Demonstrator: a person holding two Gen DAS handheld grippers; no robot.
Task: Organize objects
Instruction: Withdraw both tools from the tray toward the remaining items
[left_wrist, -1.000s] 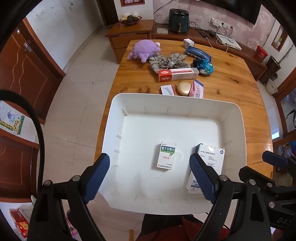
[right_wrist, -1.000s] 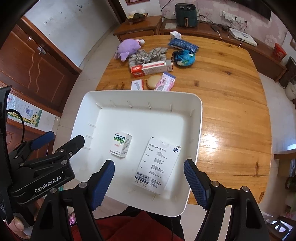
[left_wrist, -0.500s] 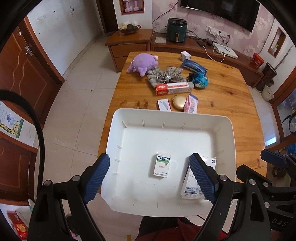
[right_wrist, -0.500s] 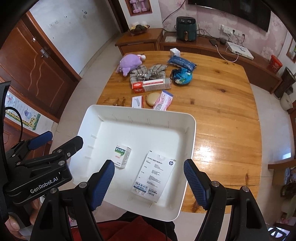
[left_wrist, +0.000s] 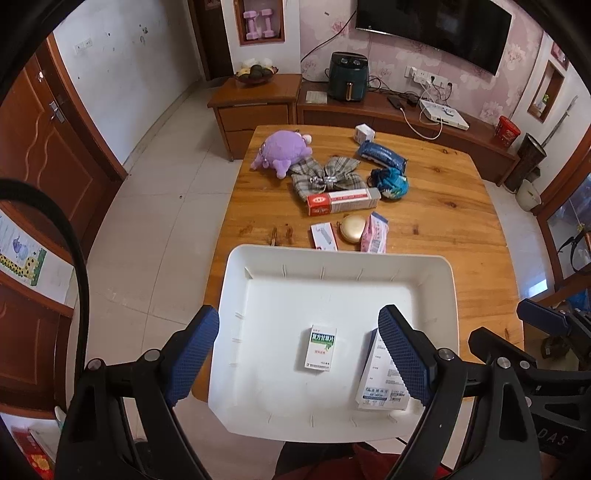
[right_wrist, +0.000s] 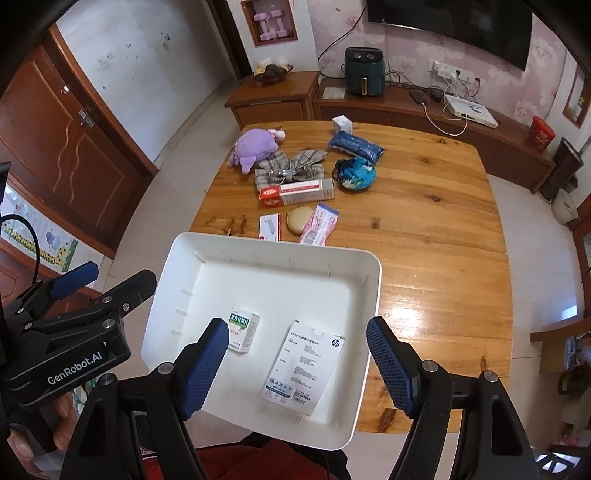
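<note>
A wooden table (left_wrist: 436, 229) is seen in both views, with a white tray (left_wrist: 332, 424) set at its near edge and overhanging it. Only in the right wrist view is the whole HP-marked flat packet (right_wrist: 304, 365) shown, lying face up in the tray beside a small green-and-white medicine box (right_wrist: 243, 332); in the left wrist view that packet (left_wrist: 376, 384) is half hidden behind a finger pad. The left gripper's body is seen only from the right wrist view, at the tray's left side, and the right gripper's body only from the left wrist view, at the lower right. The left gripper (left_wrist: 299, 354) is held released above the tray, nothing between its pads. The right gripper (right_wrist: 297, 363) is likewise spread wide and grasps nothing.

Beyond the tray's far rim, a purple plush toy (left_wrist: 282, 151), a plaid bow (left_wrist: 327, 177), a red-and-white long box (left_wrist: 343, 201), a blue pouch (left_wrist: 393, 184), a blue packet (left_wrist: 382, 155), a pink packet (left_wrist: 375, 234), a gold round case (left_wrist: 352, 229) and a small white box (left_wrist: 364, 133) are laid on the table. Behind it, a low wooden cabinet (left_wrist: 369, 110) carries a dark green air fryer (left_wrist: 348, 75); a television (left_wrist: 432, 27) is mounted on floral wallpaper, and the floor is tiled.
</note>
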